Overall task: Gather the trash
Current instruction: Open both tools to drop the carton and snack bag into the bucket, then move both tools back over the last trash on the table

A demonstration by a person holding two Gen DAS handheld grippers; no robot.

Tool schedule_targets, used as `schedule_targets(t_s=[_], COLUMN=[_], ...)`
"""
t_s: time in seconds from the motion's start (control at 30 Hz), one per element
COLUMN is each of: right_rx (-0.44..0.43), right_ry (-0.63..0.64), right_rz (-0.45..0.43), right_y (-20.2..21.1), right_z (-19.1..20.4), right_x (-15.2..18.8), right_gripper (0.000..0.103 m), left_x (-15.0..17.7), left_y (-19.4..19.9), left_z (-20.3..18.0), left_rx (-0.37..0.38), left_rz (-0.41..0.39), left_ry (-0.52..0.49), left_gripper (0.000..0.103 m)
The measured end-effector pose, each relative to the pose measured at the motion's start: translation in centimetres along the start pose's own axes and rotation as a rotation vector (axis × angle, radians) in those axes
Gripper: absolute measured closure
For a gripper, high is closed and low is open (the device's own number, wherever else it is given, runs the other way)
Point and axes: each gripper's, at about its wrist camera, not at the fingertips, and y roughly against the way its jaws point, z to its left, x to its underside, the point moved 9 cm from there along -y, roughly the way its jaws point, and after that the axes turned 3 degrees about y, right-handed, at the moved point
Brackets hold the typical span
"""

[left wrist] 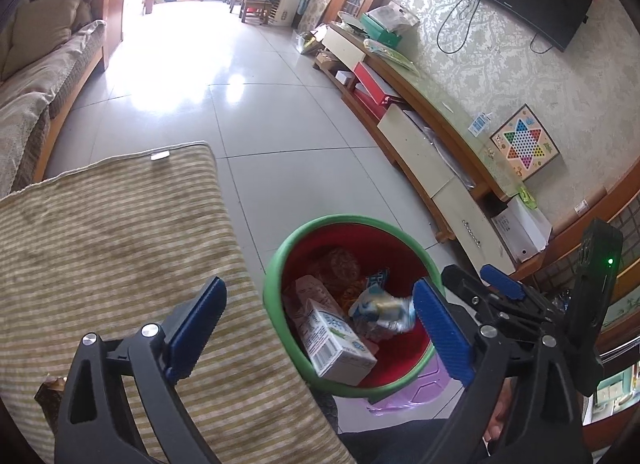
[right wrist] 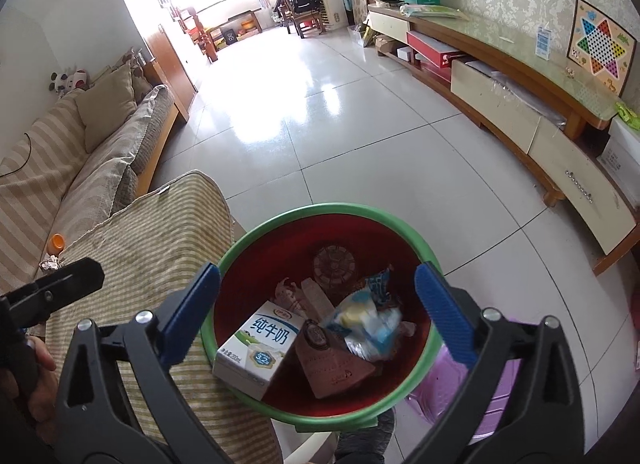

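A red bin with a green rim (left wrist: pixel 352 220) (right wrist: pixel 332 209) stands beside a striped cushion. Inside lie a white milk carton (left wrist: pixel 338 338) (right wrist: pixel 260 346), a brown carton (right wrist: pixel 332 360), a blue-white wrapper (left wrist: pixel 384 306) (right wrist: pixel 368 322) that looks blurred, and other scraps. My left gripper (left wrist: pixel 320 318) is open and empty, straddling the bin's near-left rim. My right gripper (right wrist: pixel 320 306) is open and empty, directly above the bin. The right gripper also shows in the left wrist view (left wrist: pixel 502 282).
The striped cushion (left wrist: pixel 112 248) (right wrist: pixel 152 240) lies left of the bin. An orange-capped bottle (right wrist: pixel 56 243) and foil scrap (right wrist: pixel 50 263) lie on the sofa (right wrist: pixel 80 152). A purple stool (right wrist: pixel 496 388) stands under the bin. A TV cabinet (left wrist: pixel 432 152) runs along the right wall.
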Motion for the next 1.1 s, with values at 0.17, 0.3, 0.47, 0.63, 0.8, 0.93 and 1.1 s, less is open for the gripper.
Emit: schedule_targets(t_s=[0.17,0.3,0.47,0.63,0.8,0.93,1.1], right_rx=[0.013,0.022,0.006,-0.037,-0.081,-0.105,-0.139], right_ry=[0.022,0.052,0.1,0.15,0.203,0.26,0.348], right_rz=[-0.009,-0.004,0.012,0.032,0.076,0.114,0.182], right_y=[0.9,1.5,2.2,2.5,2.3,2.0,0.9], right_z=[1.8,4.3,9.0,14.4,20.0,24.2,29.3], right_x=[-0.3,-0.1,0.8,2.1,4.0,6.4,10.3], right_gripper=[0.005,0.005,0.005,0.005,0.005,0.005,0.005], left_x=[0.7,1.2,2.1,2.5,3.1,4.0,4.9], left_y=[2.3,4.5,8.1,11.5,15.0,17.1,19.4], left_z=[2.6,5.0,8.9,13.6,19.3,24.0,29.1], left_rx=[-0.021,-0.048,-0.088,-0.134,-0.178,-0.213,-0.241], left_rz=[-0.017,-0.034,-0.059,-0.09,-0.128,-0.148,-0.17], left_ry=[0.03,0.047,0.071,0.118,0.195,0.267,0.336], left_gripper=[0.01,0.008,0.008,0.008,0.008,0.008,0.008])
